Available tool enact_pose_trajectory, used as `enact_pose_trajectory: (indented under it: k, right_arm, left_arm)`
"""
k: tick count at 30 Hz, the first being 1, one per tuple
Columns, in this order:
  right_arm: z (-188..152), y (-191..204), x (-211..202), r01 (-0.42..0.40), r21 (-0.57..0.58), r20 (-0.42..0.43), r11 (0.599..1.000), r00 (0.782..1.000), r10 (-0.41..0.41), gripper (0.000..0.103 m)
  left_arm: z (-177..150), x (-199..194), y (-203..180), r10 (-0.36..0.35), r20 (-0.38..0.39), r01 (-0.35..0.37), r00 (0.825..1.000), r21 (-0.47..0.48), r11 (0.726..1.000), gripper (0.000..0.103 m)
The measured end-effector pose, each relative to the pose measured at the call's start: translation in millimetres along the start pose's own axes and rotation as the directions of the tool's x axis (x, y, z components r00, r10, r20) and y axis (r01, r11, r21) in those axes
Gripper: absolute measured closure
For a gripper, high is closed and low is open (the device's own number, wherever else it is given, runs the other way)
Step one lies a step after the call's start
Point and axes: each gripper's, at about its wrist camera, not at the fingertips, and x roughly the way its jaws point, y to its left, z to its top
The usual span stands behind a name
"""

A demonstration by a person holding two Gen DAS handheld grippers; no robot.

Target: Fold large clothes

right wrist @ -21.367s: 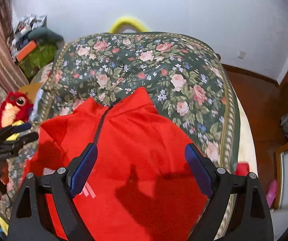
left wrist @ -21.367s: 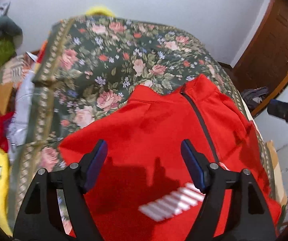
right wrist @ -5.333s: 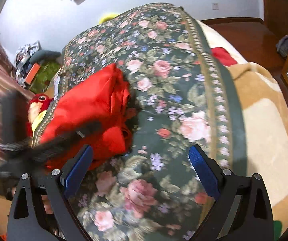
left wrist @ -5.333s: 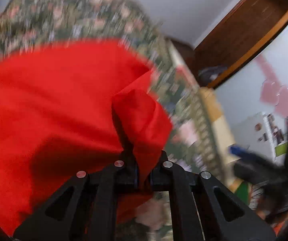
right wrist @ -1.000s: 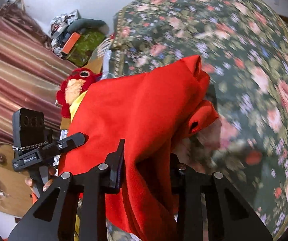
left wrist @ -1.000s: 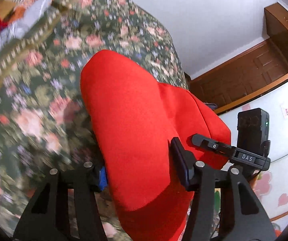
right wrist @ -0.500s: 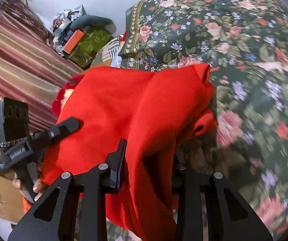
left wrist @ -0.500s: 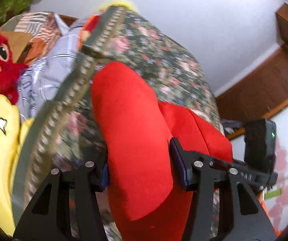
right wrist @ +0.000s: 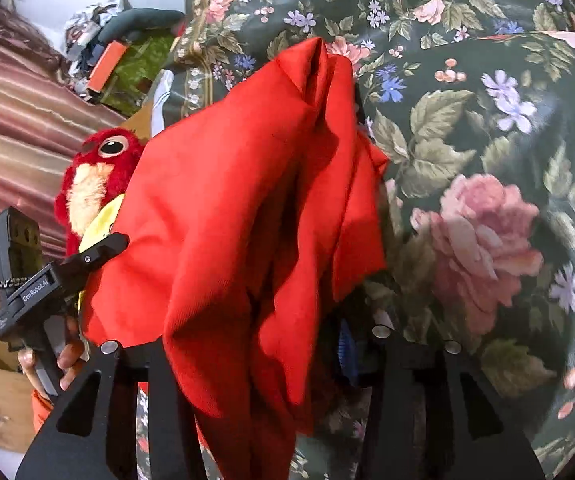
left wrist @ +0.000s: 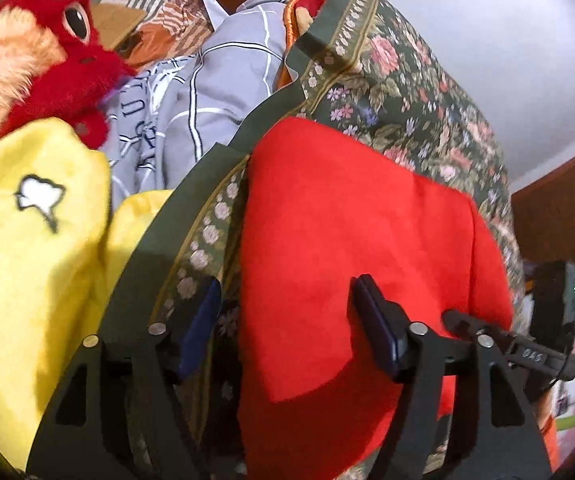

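The red jacket [left wrist: 351, 248] is folded into a thick bundle on the floral bedspread [left wrist: 399, 92], near its left edge. My left gripper [left wrist: 287, 328] is open, its jaws apart, with the bundle's near left edge between them. In the right wrist view the red jacket [right wrist: 239, 208] drapes over my right gripper [right wrist: 247, 344] and hides its fingertips. Its jaws stand wide either side of the cloth. The other gripper [right wrist: 51, 276] shows at the bundle's far side.
A red plush bird [left wrist: 43, 48], a yellow plush toy [left wrist: 27, 248] and grey checked bedding [left wrist: 207, 92] lie left of the bedspread. Striped curtains [right wrist: 11, 120] and a clutter pile [right wrist: 119, 56] stand beyond. Wooden furniture [left wrist: 559, 208] is at the right.
The left gripper has opened wider and let the cloth go. The bundle has been carried toward the bed's left edge and lowered. The right gripper's jaws have spread.
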Motion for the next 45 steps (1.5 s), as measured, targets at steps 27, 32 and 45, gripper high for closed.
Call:
enact_pose_trajectory:
  k: [27, 32, 45]
  right_arm:
    - [-83.9, 87.0, -170.2, 0.158, -0.122, 0.238, 0.98, 0.963, -0.126, 0.04]
    - [-114.3, 136.4, -232.6, 0.16, -0.229, 0.392, 0.96, 0.918, -0.059, 0.04]
    - [-225.5, 208.5, -342.8, 0.211, -0.363, 0.724, 0.908, 0.678, 0.132, 0.04]
  left_arm:
    - [-104.6, -165.3, -75.8, 0.104, 0.148, -0.12, 0.984, 0.105, 0.987, 0.026]
    - [-133.8, -250.2, -114.6, 0.035, 0.338, -0.105, 0.941, 0.192, 0.976, 0.026]
    - [-254.4, -380.7, -180.5, -0.105, 0.717, -0.172, 0.689, 0.302, 0.938, 0.026]
